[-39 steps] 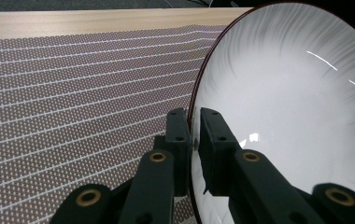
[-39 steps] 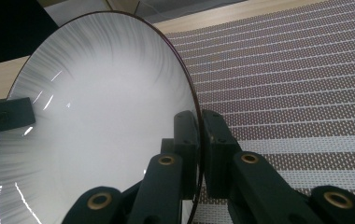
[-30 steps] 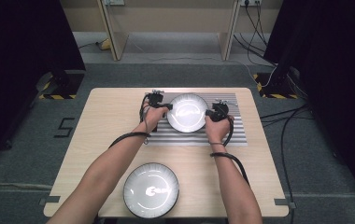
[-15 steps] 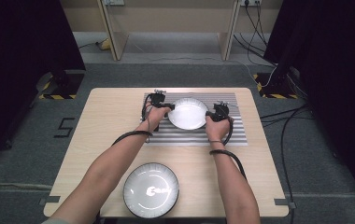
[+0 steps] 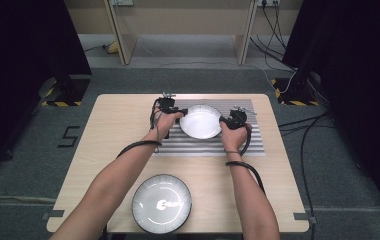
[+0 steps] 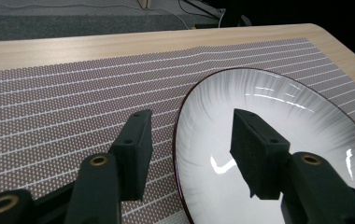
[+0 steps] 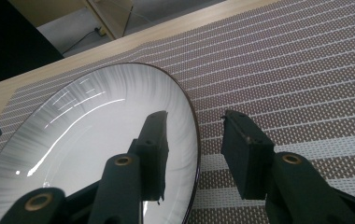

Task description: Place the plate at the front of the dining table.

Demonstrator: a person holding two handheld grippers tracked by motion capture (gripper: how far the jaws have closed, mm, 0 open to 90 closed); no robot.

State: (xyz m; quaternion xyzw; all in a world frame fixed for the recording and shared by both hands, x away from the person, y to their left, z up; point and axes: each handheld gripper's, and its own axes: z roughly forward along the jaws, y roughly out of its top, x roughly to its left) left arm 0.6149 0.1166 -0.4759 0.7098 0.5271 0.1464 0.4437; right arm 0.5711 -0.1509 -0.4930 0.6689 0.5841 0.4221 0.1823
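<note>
- Two plates are on the table [image 5: 113,125]: a white plate [image 5: 200,121] on the striped mat [image 5: 198,145] toward the far side, and a dark-rimmed plate [image 5: 161,203] at the near edge, well apart from it.
- The white plate is glossy, with faint grey streaks fanning out from its centre to a thin dark rim; light glints on its face.
- In the high view the left gripper [image 5: 174,111] is at the plate's 9 o'clock and the right gripper [image 5: 228,121] at its 3 o'clock, each held in a hand.
- In the left gripper view [image 6: 189,149] the jaws are spread and straddle the rim: one jaw is outside over the mat, the other over the plate's face. Neither pad clearly presses on the rim.
- In the right gripper view [image 7: 194,149] the jaws are likewise spread across the rim at the opposite side, one over the white face, one over the mat.
- Whether the plate rests flat on the mat or is slightly raised cannot be told.
</note>
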